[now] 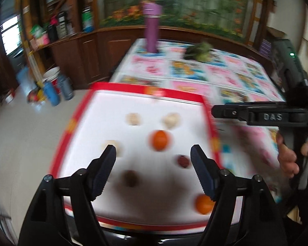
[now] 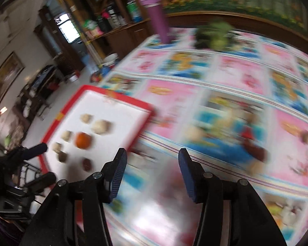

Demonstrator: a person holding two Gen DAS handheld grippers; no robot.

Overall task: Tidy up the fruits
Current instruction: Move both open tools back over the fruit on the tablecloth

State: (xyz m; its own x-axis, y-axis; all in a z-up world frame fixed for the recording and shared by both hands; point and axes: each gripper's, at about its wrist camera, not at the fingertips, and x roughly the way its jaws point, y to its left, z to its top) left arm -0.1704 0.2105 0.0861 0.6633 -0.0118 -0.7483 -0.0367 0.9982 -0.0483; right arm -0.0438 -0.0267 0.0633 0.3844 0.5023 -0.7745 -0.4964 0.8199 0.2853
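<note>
Closest to the lens in the left wrist view is the left gripper (image 1: 153, 152), its two dark fingers spread well apart with nothing between the pads, hanging over the near half of a white tray with a red rim (image 1: 121, 86). So it's empty and open.

Fruit count on the tray, from that view: two oranges, one mid-tray (image 1: 159, 140) and a second orange (image 1: 204, 204) near the front right corner, partly hidden behind the right finger. Two dark reddish-brown round fruits, one (image 1: 183, 161) just inside the right finger and the other (image 1: 131, 178) between the fingers, lower down. Then pale beige lumpy ones: two at the back (image 1: 134, 119) (image 1: 171, 120) and one by the left fingertip (image 1: 113, 144). The right wrist view looks like it shows four pale ones, so the blur makes that count shaky.

The right gripper (image 2: 153, 153) is off the tray, over the colourful cartoon-print tablecloth (image 2: 236, 75), jaws parted and holding nothing. A few blurry loose pieces sit on the cloth to its right, too smeared to count properly.

At the far end of the table stand one purple bottle (image 1: 152, 27) and one green leafy bunch (image 1: 198, 51), well apart from the tray.
</note>
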